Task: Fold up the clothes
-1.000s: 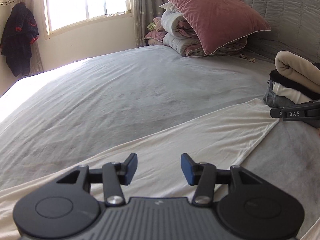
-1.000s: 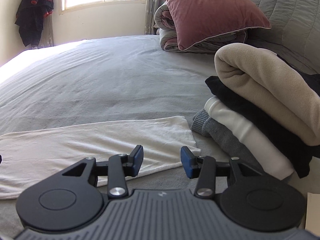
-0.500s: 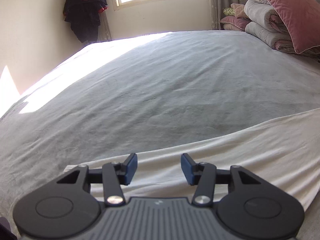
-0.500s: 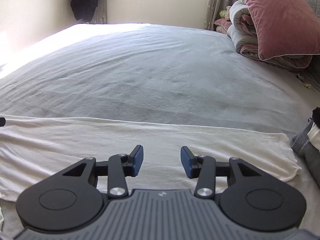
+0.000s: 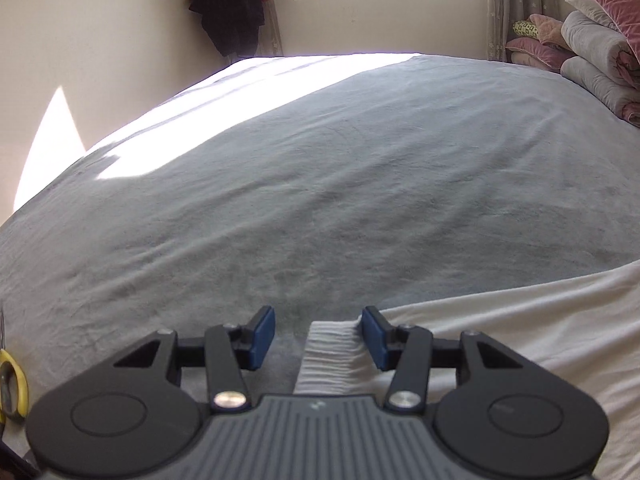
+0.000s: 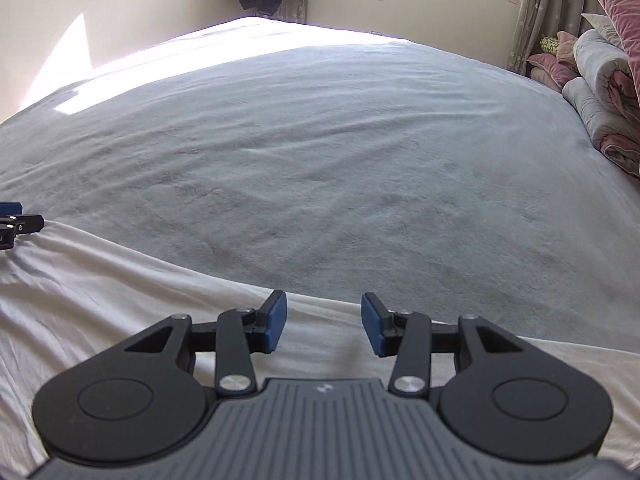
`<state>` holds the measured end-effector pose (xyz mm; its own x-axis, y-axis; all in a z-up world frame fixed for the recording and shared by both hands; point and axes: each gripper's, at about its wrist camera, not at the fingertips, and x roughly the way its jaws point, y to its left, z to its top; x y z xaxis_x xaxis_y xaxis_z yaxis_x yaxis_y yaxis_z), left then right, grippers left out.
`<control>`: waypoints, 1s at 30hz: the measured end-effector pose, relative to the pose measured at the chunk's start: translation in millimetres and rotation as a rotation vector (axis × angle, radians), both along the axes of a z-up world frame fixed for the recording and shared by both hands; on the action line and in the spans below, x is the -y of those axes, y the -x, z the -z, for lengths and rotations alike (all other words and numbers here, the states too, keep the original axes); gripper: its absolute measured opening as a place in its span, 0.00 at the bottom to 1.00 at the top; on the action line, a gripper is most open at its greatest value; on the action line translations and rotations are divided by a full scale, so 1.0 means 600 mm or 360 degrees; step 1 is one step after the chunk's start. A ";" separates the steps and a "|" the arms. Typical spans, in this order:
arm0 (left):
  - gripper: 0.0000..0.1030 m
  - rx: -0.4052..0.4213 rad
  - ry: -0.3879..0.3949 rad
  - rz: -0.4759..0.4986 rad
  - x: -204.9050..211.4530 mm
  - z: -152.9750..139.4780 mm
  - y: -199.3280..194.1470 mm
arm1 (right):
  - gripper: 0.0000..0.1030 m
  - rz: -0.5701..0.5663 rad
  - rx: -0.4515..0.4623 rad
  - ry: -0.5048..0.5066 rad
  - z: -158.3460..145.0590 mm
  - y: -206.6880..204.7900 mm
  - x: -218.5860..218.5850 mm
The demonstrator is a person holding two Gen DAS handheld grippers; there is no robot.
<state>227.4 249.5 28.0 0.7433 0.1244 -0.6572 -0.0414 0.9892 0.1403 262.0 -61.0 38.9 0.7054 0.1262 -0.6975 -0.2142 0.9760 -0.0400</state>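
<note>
My left gripper [image 5: 318, 338] and right gripper [image 6: 324, 326]: jaws half open, empty, over garment [image 6: 100, 300] at bed [image 6: 320, 140] edge; no legible writing.

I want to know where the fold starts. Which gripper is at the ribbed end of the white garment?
The left gripper: the ribbed cuff lies between its open jaws. The right gripper hovers over plain white garment.

Garment: a white garment [image 5: 500, 332] is lying spread flat on the grey bed cover.
Colour and texture: the cloth is showing off-white, thin and softly creased [image 6: 80, 300].
Extent: it is stretching as a long band across the near side of the bed.
Left end: a ribbed cuff or hem [image 5: 332, 356] is lying pleated, pointing away from the viewer.
Far edge: it is running in a gentle curve.
</note>
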 end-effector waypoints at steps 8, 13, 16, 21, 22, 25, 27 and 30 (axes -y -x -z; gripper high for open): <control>0.22 0.0029 -0.0003 0.0112 0.008 0.014 -0.005 | 0.39 -0.0108 -0.0040 0.0133 0.021 -0.024 -0.029; 0.21 0.0167 -0.0176 0.0142 0.030 0.025 0.016 | 0.02 -0.0257 0.0047 0.0277 0.027 0.003 -0.057; 0.21 0.0329 -0.0142 0.0022 0.021 0.016 0.032 | 0.01 -0.0239 0.0243 0.0373 0.024 0.028 -0.071; 0.21 0.0443 -0.0150 -0.0068 0.018 0.010 0.031 | 0.00 -0.0063 0.0433 0.0322 0.020 0.022 -0.063; 0.21 0.0391 -0.0163 -0.0065 0.020 0.015 0.023 | 0.00 -0.0050 0.0423 0.0340 0.025 0.016 -0.066; 0.22 0.0217 -0.0206 -0.0072 0.026 0.035 -0.003 | 0.00 -0.0060 0.0244 0.0343 0.048 -0.010 -0.071; 0.23 0.0200 -0.0245 -0.0079 0.032 0.035 -0.003 | 0.00 -0.0067 0.0259 0.0380 0.050 -0.008 -0.075; 0.33 0.0195 -0.0265 -0.0099 0.036 0.026 0.005 | 0.09 -0.0062 0.0224 0.0358 0.038 -0.001 -0.072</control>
<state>224.5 228.0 12.4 0.8038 0.2717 -0.5292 -0.1284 0.9479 0.2916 262.6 -17.7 16.1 0.7951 0.0081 -0.6064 -0.2283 0.9303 -0.2870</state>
